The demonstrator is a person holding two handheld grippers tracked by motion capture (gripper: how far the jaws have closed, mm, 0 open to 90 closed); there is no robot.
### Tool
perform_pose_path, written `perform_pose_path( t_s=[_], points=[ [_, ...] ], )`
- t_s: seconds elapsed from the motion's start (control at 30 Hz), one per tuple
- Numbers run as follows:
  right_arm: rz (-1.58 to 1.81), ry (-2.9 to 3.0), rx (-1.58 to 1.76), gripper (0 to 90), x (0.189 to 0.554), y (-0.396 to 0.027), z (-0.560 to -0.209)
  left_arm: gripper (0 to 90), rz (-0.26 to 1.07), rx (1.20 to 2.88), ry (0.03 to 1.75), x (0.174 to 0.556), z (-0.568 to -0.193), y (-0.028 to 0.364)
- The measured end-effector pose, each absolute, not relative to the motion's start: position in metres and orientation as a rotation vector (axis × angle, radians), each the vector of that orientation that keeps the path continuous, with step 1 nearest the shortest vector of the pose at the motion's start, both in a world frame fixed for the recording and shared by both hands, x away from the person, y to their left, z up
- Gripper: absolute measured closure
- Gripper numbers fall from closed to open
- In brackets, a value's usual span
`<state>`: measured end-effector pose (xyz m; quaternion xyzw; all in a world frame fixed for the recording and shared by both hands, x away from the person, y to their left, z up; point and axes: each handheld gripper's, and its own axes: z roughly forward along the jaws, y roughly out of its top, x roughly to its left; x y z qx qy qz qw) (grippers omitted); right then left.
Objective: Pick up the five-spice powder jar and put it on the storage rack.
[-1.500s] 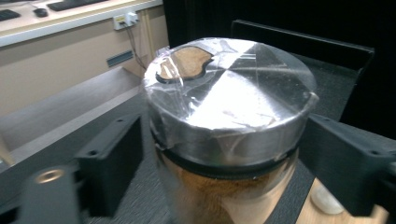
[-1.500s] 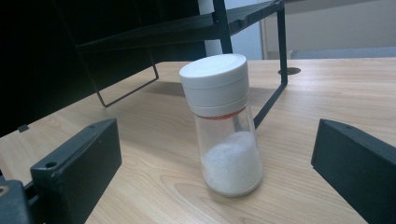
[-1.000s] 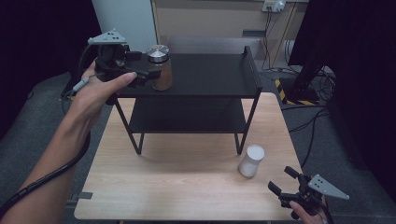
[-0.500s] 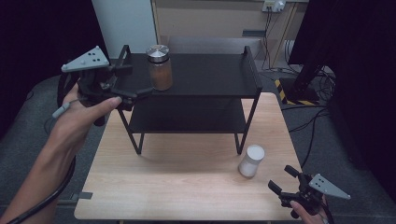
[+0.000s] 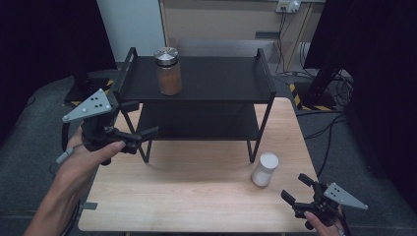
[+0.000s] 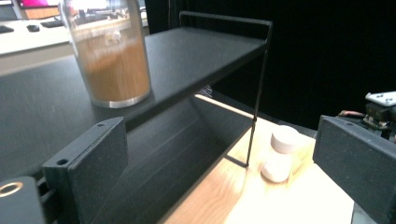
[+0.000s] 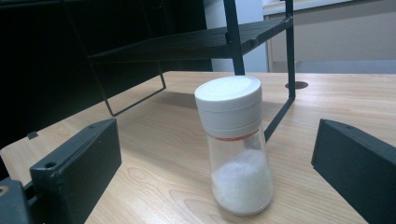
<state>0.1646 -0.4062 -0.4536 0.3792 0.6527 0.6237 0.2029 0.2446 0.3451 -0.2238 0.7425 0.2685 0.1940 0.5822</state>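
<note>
what moved: left gripper (image 5: 140,132) has come away from the spice jar (image 5: 168,71) since a second ago, back and down to the left front corner of the rack (image 5: 216,81); jar stays up there on its own; right gripper (image 5: 294,191) hasn't really budged

left gripper now: jaws wide apart, nothing between them; in the left gripper view the jar (image 6: 109,53) sits ahead and above, well clear of the jaws

right gripper now: also spread open and empty; hovering at the table's (image 5: 196,196) near right corner, pointed at the salt shaker (image 5: 264,169)

spice jar: upright on the top shelf, left of centre, metal lid, brown stuff inside

salt shaker: upright on the wood just beside the rack's front right leg; in the right gripper view the shaker (image 7: 236,144) stands between the two jaws but farther out, not touched

step in hand: looks to me like jar one is shelved and the shaker is next up

next move: I'd guess the right gripper slides forward until the jaws straddle the shaker body, then closes below the white cap; keep it level; that rack leg is close behind, so don't overshoot
</note>
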Motion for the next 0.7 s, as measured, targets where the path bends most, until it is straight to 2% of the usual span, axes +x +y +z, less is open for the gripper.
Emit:
perform_pose_path(
  t_s=[0.37, 0.7],
  points=[
    [1.736, 1.822, 1.055, 2.0, 0.164, -0.405, -0.453, 2.6, 0.415, 1.721, 0.613, 0.236, -0.290, 0.345],
    [1.733, 1.826, 1.051, 1.9, 0.165, -0.404, -0.453, 2.6, 0.430, 1.732, 0.649, 0.230, -0.335, 0.342]
  ],
)
